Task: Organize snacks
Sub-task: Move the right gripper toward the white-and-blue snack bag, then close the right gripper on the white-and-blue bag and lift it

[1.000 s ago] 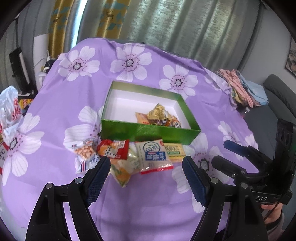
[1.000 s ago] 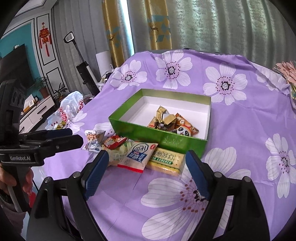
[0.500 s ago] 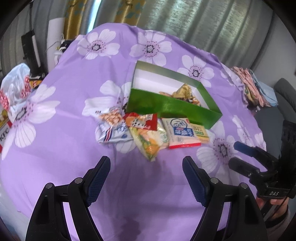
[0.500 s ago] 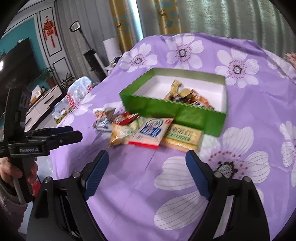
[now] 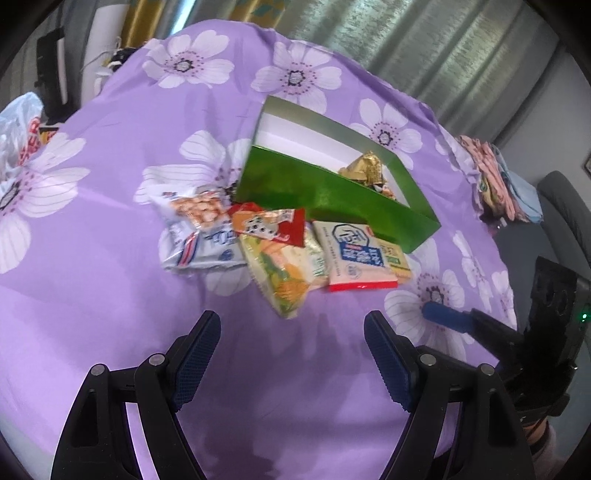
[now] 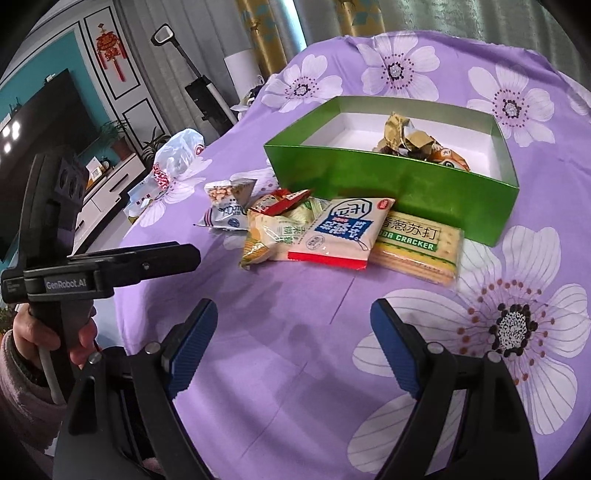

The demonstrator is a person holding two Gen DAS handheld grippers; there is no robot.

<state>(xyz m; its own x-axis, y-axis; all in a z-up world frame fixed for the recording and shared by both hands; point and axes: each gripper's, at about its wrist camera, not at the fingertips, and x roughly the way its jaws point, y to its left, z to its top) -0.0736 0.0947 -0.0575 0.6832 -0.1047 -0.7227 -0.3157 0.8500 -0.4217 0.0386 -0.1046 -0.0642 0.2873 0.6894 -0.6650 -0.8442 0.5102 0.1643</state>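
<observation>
bare cloth (image 6: 295,332) in front, snack pile (image 6: 314,229) blocking box (image 6: 369,177)

Grey curtains (image 6: 461,14), teal wall (image 6: 48,59), television (image 6: 40,125)

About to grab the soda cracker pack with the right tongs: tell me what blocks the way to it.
Nothing visible does. Bare cloth lies between the open right tongs and the soda cracker pack. The white and blue packet overlaps its left edge only.
</observation>
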